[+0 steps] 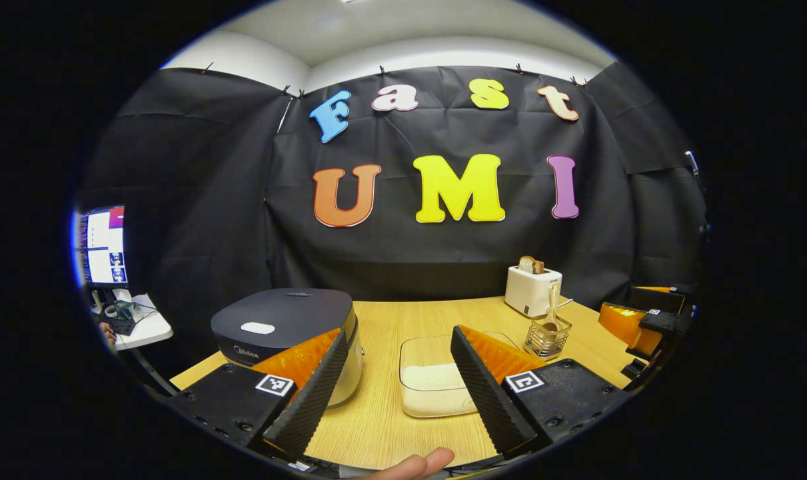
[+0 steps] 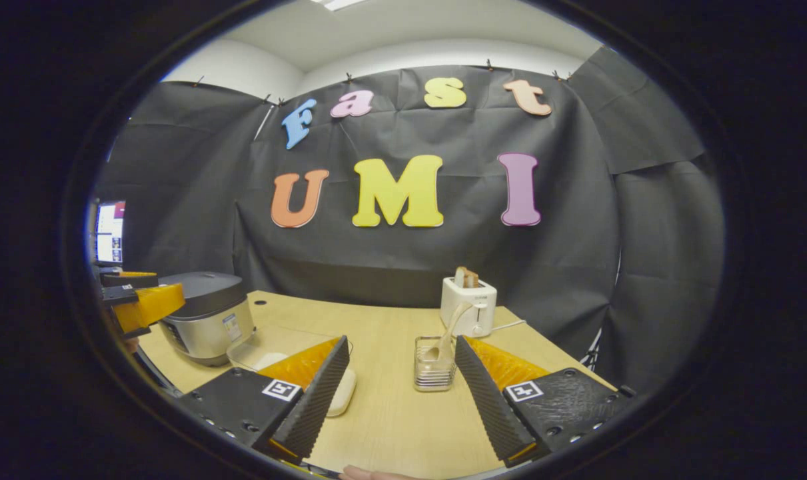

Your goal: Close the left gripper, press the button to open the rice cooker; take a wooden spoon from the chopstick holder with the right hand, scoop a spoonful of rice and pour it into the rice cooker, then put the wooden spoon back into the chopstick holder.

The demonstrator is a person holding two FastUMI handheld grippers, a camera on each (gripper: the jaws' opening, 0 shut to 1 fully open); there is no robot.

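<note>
In the left gripper view the dark-lidded rice cooker [image 1: 290, 330] stands shut at the left, a pale button [image 1: 257, 327] on its lid. My left gripper [image 1: 396, 363] is open, low over the table's front, with the cooker behind its left finger. A shallow container of rice [image 1: 433, 380] lies between the fingers, farther off. The wooden spoon [image 1: 552, 313] leans in the wire chopstick holder [image 1: 547, 337]. In the right gripper view my right gripper [image 2: 400, 370] is open, with the holder [image 2: 434, 365] and spoon [image 2: 445, 337] just beyond its fingers. The cooker [image 2: 206, 317] sits at the left.
A white toaster [image 1: 532, 288] with bread stands at the table's back. The other gripper [image 1: 643, 320] shows at the right edge of the left gripper view. A monitor [image 1: 102, 245] stands on a side desk at the far left. A fingertip [image 1: 416, 463] shows at the bottom.
</note>
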